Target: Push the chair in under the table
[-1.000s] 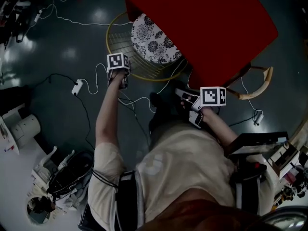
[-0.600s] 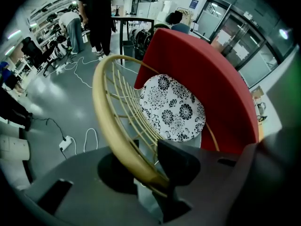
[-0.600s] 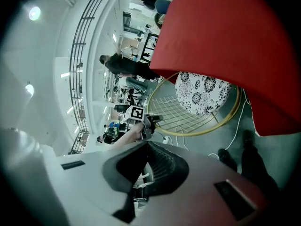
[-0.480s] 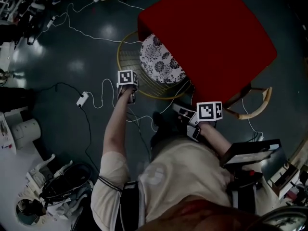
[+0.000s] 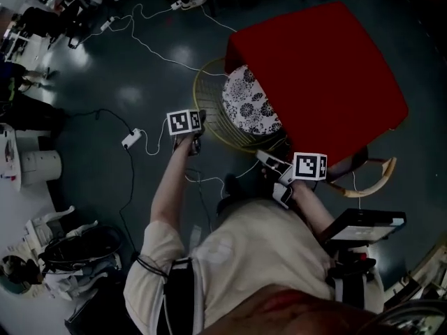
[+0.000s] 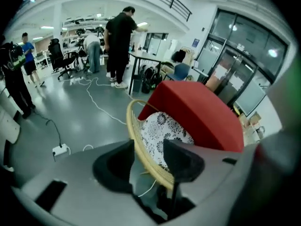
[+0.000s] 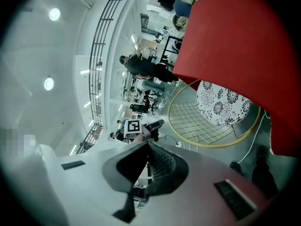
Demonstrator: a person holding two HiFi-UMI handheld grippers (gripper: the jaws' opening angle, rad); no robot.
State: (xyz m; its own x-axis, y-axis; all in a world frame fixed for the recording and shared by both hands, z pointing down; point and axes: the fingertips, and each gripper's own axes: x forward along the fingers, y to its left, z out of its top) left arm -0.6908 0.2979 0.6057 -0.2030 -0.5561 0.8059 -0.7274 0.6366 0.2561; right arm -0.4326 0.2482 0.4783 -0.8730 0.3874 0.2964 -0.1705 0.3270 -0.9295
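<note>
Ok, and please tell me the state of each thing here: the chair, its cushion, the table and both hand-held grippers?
chair: seat partly under the table, round back outside it.
cushion: lying on the seat, half covered by the table.
left hand-held gripper: open, jaws have just been opening; chair rim shows between them, not pressed.
right hand-held gripper: shut, empty.

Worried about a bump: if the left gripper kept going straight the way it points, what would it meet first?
Most likely the chair's yellow rim, seen between the left gripper's jaws, which have just been opening and do not press it. Depth is unclear.
</note>
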